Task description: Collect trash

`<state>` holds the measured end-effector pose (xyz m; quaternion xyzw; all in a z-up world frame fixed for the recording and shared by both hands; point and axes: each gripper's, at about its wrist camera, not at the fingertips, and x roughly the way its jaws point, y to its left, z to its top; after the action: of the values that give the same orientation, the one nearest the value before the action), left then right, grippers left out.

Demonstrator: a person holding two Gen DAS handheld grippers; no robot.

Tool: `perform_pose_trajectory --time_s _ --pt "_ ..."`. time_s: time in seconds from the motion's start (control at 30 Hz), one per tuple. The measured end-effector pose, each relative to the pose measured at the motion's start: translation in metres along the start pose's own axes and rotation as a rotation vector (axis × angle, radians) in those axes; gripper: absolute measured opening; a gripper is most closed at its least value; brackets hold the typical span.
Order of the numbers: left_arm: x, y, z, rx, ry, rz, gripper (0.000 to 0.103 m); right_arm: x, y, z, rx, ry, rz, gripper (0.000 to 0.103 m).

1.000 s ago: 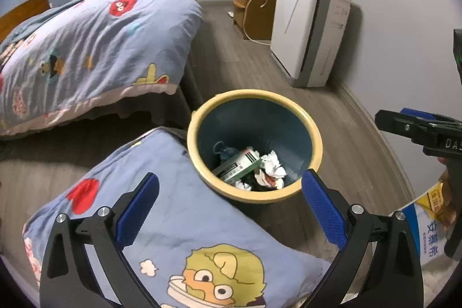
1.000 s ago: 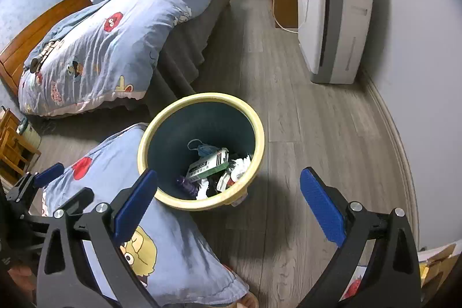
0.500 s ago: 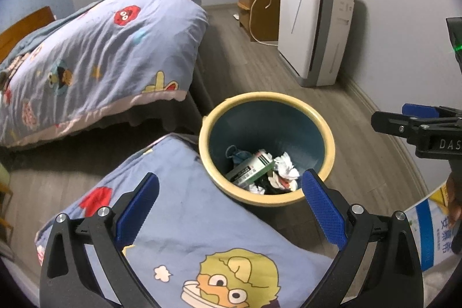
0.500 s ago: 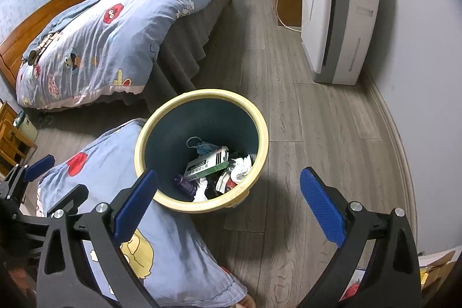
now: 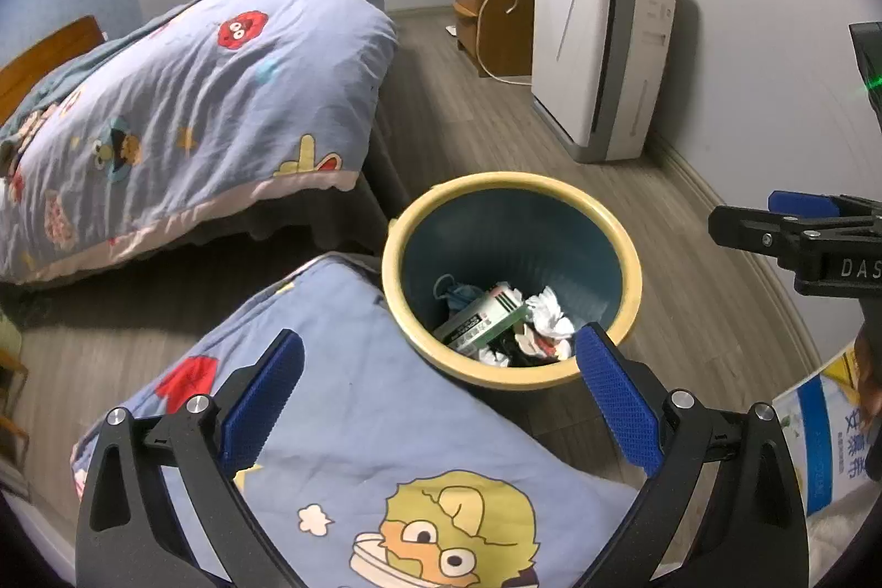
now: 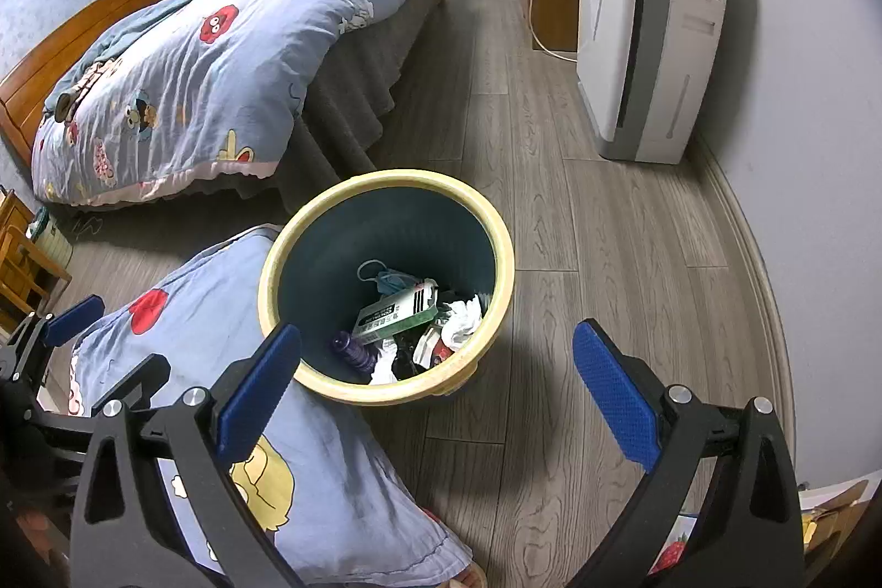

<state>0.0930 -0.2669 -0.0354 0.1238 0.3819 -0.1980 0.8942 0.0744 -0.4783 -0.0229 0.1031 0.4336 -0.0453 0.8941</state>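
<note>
Standing Over a Part-Filled Waste Bin, Both Grippers Empty

Spreading across the grey wood-plank floor (image 6: 606, 224), the room's largest piece is the bed under a pale blue cartoon-print quilt (image 6: 182, 81), which runs along the far left edge of the floor. Against the right-hand wall stands a tall white-and-grey air purifier (image 6: 645, 37), with a brown wooden cabinet (image 5: 490, 20) just beyond it in the far corner.

Nearer, a blue cartoon-print pillow (image 5: 386, 428) lies on the floor, its far edge touching the round dark-blue waste bin with a yellow rim (image 6: 386, 180). The bin stands upright near the middle of the floor, off the foot corner of the bed.

Inside the bin, the trash sits at the bottom: a white-and-green carton (image 6: 394, 312) on top, crumpled white paper (image 5: 546, 312) beside it, a blue face mask (image 6: 388, 278) behind, and a small purple bottle (image 6: 353, 351) at the near wall.

The left gripper (image 5: 438, 395) hovers over the pillow with its blue-padded jaws wide apart, gripping nothing. The right gripper (image 6: 438, 392) hovers over the bin's near rim, jaws likewise wide apart and empty.
</note>
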Motion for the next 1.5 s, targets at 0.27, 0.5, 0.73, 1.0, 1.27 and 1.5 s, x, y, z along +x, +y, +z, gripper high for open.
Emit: perform_pose_trajectory --time_s 0.27,0.5,0.73,1.0,1.27,1.5 --pt "0.0007 -0.0012 -0.0004 0.001 0.002 -0.001 0.098 -0.0004 0.0012 0.0005 -0.004 0.004 0.002 0.097" --pt "0.0012 -0.0022 -0.0002 0.0 0.003 -0.003 0.098 -0.0003 0.0011 0.0004 -0.003 0.004 0.002 0.097" --pt "0.0012 -0.0034 -0.0004 0.001 0.002 -0.004 0.098 -0.0004 0.0017 -0.0001 -0.003 0.003 0.001 0.097" --pt "0.001 -0.0037 -0.0003 0.001 0.003 -0.005 0.098 -0.0003 0.002 -0.0002 -0.002 0.004 0.002 0.097" --pt "0.0012 -0.0042 -0.0002 0.001 0.002 -0.003 0.098 -0.0006 0.0016 -0.0004 -0.002 0.003 0.001 0.097" --pt "0.0014 -0.0063 -0.0001 0.003 0.003 -0.005 0.098 -0.0006 0.0023 -0.0007 -0.003 0.004 0.001 0.097"
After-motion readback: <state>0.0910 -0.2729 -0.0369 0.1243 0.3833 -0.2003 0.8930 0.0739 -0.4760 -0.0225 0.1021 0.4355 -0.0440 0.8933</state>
